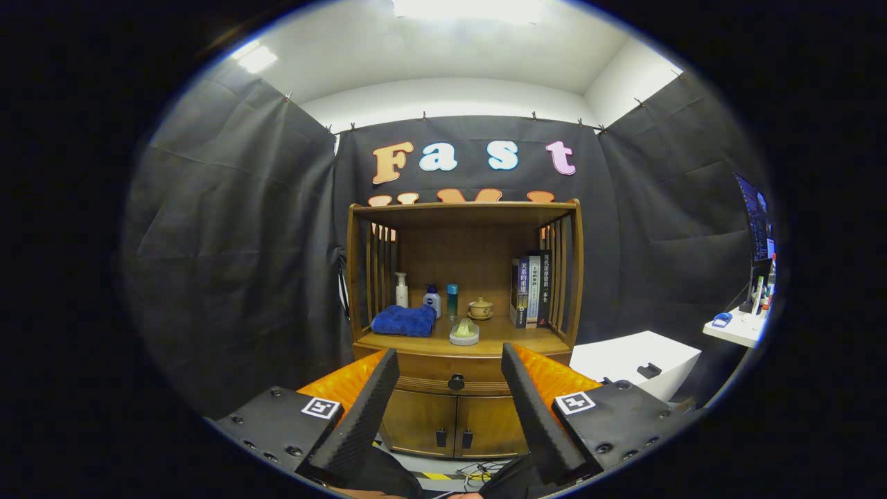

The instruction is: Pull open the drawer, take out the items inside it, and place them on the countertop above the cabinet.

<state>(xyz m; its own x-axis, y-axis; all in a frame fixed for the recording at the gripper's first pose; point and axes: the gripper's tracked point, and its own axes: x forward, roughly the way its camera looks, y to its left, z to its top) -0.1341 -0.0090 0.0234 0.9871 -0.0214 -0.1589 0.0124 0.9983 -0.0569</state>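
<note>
Well back from the cabinet point(463, 326), the gripper point(450, 364) is held level, fingers spread wide and holding nothing. Beyond them, framed between the tips, the shut drawer point(454, 378) shows a round dark knob point(456, 382). On the wooden countertop point(506, 341) above lie a soft blue cloth point(404, 321), slim bottles point(432, 300), a lidded cup point(480, 308) and upright books point(532, 290).

Claw-mounted fisheye, level, facing the cabinet point(463, 326) from nearby.
</note>
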